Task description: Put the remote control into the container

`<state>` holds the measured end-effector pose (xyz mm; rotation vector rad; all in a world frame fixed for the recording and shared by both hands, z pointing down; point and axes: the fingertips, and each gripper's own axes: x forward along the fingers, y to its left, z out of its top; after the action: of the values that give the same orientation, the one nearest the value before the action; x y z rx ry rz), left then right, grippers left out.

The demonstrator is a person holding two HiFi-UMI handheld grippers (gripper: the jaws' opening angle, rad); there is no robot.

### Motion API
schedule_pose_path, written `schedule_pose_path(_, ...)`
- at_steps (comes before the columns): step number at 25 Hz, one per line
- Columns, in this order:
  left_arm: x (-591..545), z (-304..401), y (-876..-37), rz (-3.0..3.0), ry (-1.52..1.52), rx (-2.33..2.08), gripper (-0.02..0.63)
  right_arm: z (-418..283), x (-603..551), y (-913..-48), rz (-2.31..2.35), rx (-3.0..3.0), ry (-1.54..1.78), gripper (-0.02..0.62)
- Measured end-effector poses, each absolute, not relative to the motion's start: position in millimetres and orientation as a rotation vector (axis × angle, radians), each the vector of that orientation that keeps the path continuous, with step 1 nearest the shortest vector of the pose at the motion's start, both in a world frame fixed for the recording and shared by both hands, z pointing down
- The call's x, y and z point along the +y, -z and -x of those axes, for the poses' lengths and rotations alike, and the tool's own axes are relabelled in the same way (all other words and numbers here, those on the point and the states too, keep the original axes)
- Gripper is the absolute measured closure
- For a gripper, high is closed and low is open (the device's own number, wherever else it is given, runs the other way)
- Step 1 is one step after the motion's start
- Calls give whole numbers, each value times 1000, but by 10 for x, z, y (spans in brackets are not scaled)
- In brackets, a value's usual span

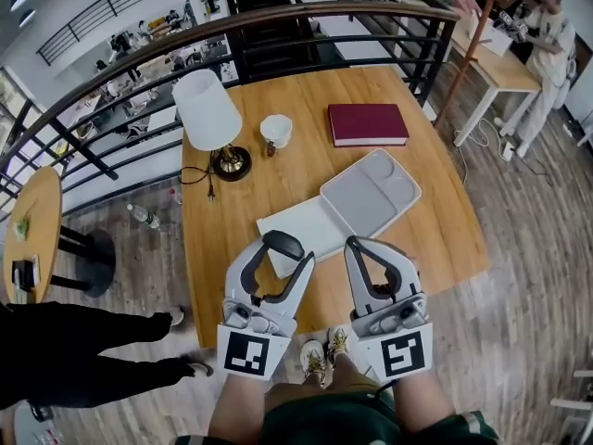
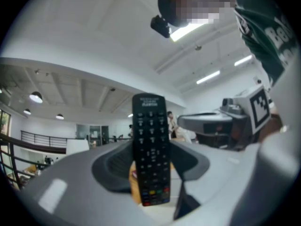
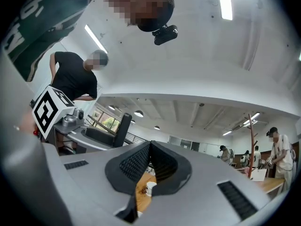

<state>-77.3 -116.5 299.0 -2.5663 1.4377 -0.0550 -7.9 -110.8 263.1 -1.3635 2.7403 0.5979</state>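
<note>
Between left hand-held gripper [image 2: 151, 169] jaws: remote control [image 2: 150, 135]; overhead, perhaps its tip

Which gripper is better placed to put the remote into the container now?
Left. The left gripper holds the remote control between its jaws, with the open grey container just ahead. The right gripper is shut and empty.

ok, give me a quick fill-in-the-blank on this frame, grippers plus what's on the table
1. The left gripper is shut on the black ____.
2. The right gripper, jaws together, holds ____.
3. The grey container is ____: no object lies in it.
4. The book beyond the container is dark ____.

Missing words: remote control; nothing; empty; red.
</note>
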Motion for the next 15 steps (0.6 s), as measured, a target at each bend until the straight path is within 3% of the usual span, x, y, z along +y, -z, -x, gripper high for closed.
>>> schedule_pose_path(15,-1637,690,-3512,2569,185,1598,371,15,-1688,-3114,1226,2800,-382,580)
